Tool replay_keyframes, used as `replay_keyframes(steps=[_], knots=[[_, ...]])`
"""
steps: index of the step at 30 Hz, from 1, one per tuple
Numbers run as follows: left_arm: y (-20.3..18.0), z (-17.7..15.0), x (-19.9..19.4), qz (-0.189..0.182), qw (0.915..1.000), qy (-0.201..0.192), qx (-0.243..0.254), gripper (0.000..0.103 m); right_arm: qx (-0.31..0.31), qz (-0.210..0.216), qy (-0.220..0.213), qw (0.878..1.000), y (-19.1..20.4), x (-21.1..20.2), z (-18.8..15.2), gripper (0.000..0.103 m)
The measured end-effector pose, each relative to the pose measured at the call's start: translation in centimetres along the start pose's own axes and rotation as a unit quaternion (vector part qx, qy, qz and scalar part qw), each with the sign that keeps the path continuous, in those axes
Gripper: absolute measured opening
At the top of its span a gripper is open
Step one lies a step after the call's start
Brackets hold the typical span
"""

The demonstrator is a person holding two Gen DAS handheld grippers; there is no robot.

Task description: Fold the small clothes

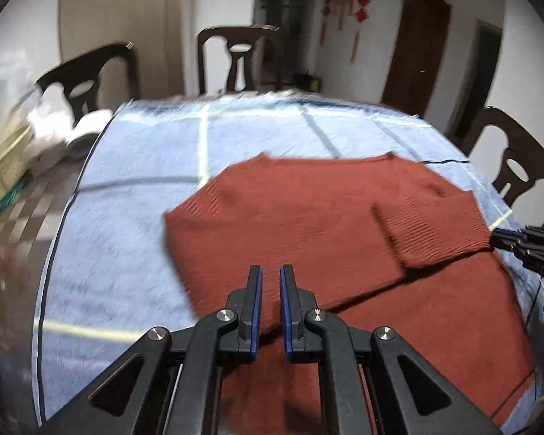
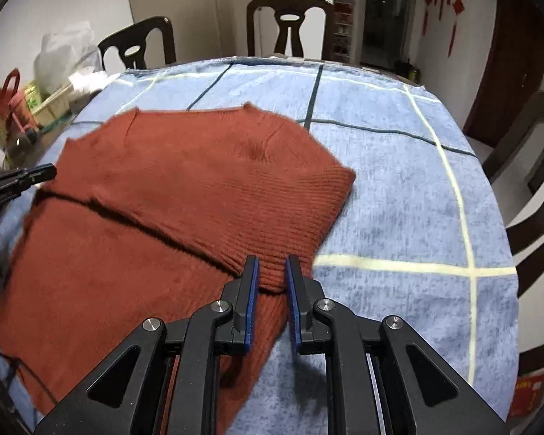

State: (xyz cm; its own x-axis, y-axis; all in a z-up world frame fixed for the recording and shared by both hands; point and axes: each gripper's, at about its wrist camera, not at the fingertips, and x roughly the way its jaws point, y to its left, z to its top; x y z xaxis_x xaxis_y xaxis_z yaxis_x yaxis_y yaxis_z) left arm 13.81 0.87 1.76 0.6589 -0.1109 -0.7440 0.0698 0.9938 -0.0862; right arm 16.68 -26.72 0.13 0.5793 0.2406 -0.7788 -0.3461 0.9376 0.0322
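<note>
Right gripper (image 2: 272, 272), bottom centre of its view, pinches the ribbed cuff of the sweater (image 2: 163, 199) on the blue cloth (image 2: 399, 199). Left gripper (image 1: 271, 282): fingers narrow, nothing between them. Sleeve fold looks underway; next, lay the cuff flat and release.

Home dining room, wooden chairs (image 2: 290, 25), clothed table (image 2: 399, 199)

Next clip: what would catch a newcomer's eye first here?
The rust-red knitted sweater spread across the blue checked tablecloth, with one part already folded over its body. The right gripper pinches the ribbed edge of that fold near the sweater's right side, while the left gripper hangs over the sweater holding nothing.
</note>
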Motion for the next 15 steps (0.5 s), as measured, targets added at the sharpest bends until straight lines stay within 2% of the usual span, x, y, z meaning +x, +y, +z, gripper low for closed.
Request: replay_keyframes(steps=[2, 5, 8, 12, 14, 15], knots=[[0.9, -0.7, 0.4, 0.01, 0.9998, 0.012, -0.011, 0.012, 0.013, 0.001, 0.003, 1.0, -0.3, -0.5, 0.1, 0.015], [1.5, -1.6, -0.5, 0.003, 0.9998, 0.003, -0.02, 0.012, 0.012, 0.001, -0.004, 1.0, -0.1, -1.1, 0.0, 0.015], [2.0, -2.3, -0.5, 0.0, 0.9996, 0.0, -0.027, 0.013, 0.01, 0.002, 0.017, 1.0, 0.0, 0.3, -0.3, 0.015], [2.0, -2.1, -0.5, 0.002, 0.9994, 0.002, -0.033, 0.015, 0.033, 0.014, 0.001, 0.999, -0.4, -1.0, -0.4, 0.016], [1.9, -2.3, -1.1, 0.002, 0.9993, -0.002, -0.037, 0.015, 0.036, 0.021, -0.008, 0.999, -0.3, -2.0, -0.6, 0.022], [1.9, -2.4, -1.6, 0.003, 0.9993, -0.004, -0.036, 0.017, 0.037, 0.025, -0.011, 0.999, -0.2, -2.4, -0.7, 0.029]])
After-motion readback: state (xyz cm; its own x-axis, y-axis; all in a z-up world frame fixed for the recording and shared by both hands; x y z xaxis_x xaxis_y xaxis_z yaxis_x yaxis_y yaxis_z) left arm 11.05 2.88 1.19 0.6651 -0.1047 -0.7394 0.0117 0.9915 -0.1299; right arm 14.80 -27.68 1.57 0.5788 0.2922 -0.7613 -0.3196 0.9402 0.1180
